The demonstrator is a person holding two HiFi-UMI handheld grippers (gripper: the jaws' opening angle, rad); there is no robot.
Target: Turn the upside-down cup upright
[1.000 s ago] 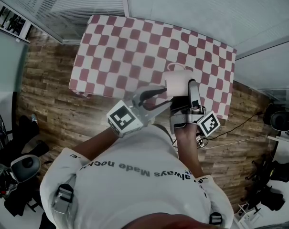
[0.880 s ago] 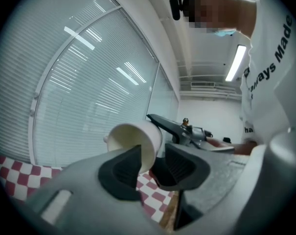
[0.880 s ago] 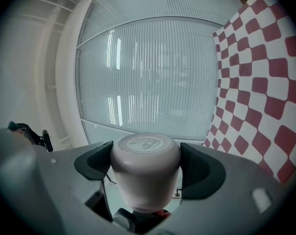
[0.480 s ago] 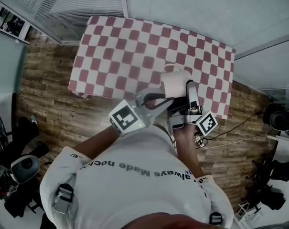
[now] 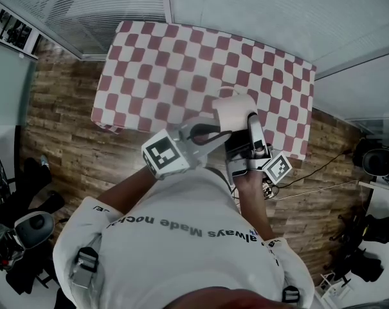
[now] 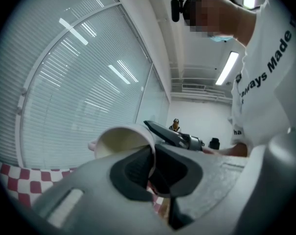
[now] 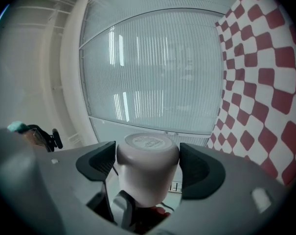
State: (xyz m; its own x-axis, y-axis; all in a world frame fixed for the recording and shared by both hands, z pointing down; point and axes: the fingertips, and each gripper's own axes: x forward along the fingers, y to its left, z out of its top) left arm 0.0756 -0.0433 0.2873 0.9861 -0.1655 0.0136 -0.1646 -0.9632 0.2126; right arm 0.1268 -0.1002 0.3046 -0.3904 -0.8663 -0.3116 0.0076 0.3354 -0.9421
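The left gripper (image 6: 152,173) has just clamped shut on the rim of the cup (image 6: 119,142), held in the air over the bench (image 5: 155,63). The right gripper (image 7: 148,163), its jaws just narrowing, grips the cup's body. With both holding, a handover for the turn looks ready.

Cup (image 5: 236,111) off-white; tablecloth (image 5: 162,63) red-and-white checks; floor (image 5: 59,140) brown wood grain; shirt (image 5: 181,250) white, dark lettering.
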